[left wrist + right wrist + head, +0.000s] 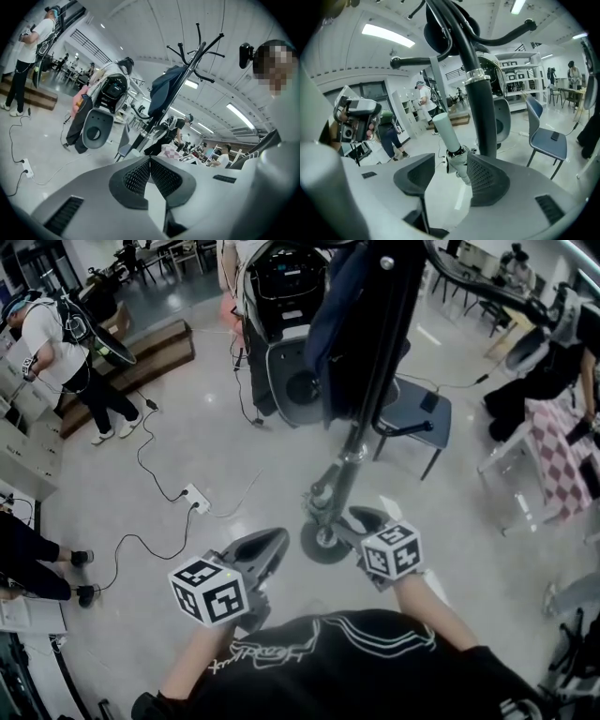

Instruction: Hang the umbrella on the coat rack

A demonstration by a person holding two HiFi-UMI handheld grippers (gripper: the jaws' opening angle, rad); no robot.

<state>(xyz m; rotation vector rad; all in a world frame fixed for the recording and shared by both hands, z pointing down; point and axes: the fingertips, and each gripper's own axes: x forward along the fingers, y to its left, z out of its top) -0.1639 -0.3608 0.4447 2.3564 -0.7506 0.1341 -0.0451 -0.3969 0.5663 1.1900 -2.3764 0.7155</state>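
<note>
The black coat rack (370, 381) stands right in front of me, its round base (325, 542) on the floor. A folded grey umbrella (459, 164) with a pale green handle (444, 129) hangs beside the pole (480, 112); a pale strap (438, 84) runs up from it toward a rack arm. My right gripper (451, 161) is open, with the umbrella between its jaws, close to the right-hand pad (485, 176). In the head view the umbrella (328, 488) sits just beyond that gripper (361, 519). My left gripper (149, 160) is shut and empty, left of the rack (187, 70), also seen from above (272, 542).
A navy jacket (342, 324) hangs on the rack. Behind it stand a grey shell chair (292, 381) and a blue chair (417, 409). A power strip (195, 496) with cables lies on the floor at left. People stand at the left (66, 362) and sit at right (553, 381).
</note>
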